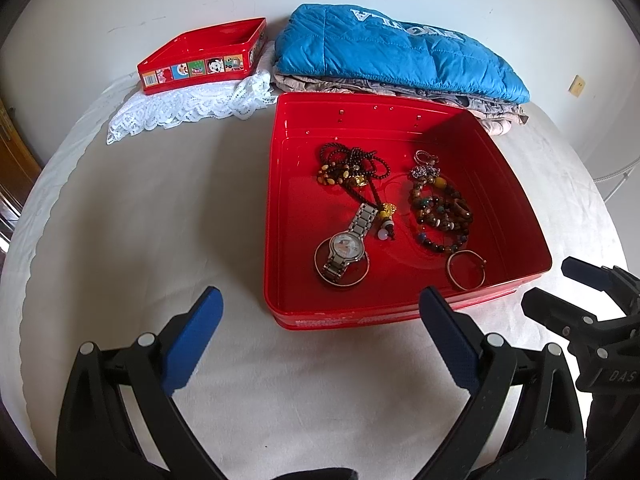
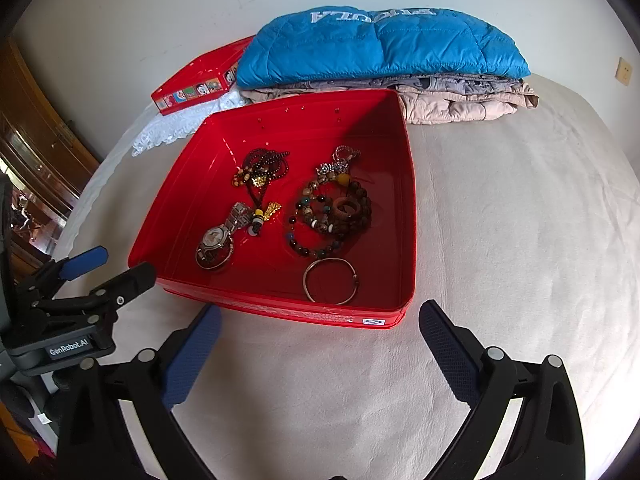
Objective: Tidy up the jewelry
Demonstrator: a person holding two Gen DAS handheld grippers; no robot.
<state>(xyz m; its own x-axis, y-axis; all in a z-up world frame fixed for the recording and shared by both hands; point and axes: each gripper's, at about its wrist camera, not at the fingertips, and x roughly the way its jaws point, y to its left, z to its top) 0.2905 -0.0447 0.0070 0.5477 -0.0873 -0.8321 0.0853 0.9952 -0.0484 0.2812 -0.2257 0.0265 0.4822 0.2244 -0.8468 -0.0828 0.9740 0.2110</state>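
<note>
A large red tray [image 1: 516,216] [image 2: 180,216] lies on the bed and holds jewelry: a silver watch [image 1: 346,246] [image 2: 218,236], dark bead necklaces [image 1: 352,164] [image 2: 264,164], beaded bracelets [image 1: 440,212] [image 2: 332,216] and a metal bangle [image 1: 466,269] [image 2: 330,280]. My left gripper [image 1: 320,308] is open and empty just before the tray's near edge. My right gripper [image 2: 320,328] is open and empty at the tray's near right corner. A smaller red tin [image 1: 200,56] [image 2: 192,84] sits at the back left.
The small tin rests on white lace cloth [image 1: 192,108] [image 2: 176,128]. A folded blue jacket [image 1: 400,48] [image 2: 376,44] lies on beige clothes [image 2: 460,100] behind the tray. The bed has a pale sheet [image 1: 140,220] [image 2: 520,240]. Wooden furniture [image 2: 36,128] stands left.
</note>
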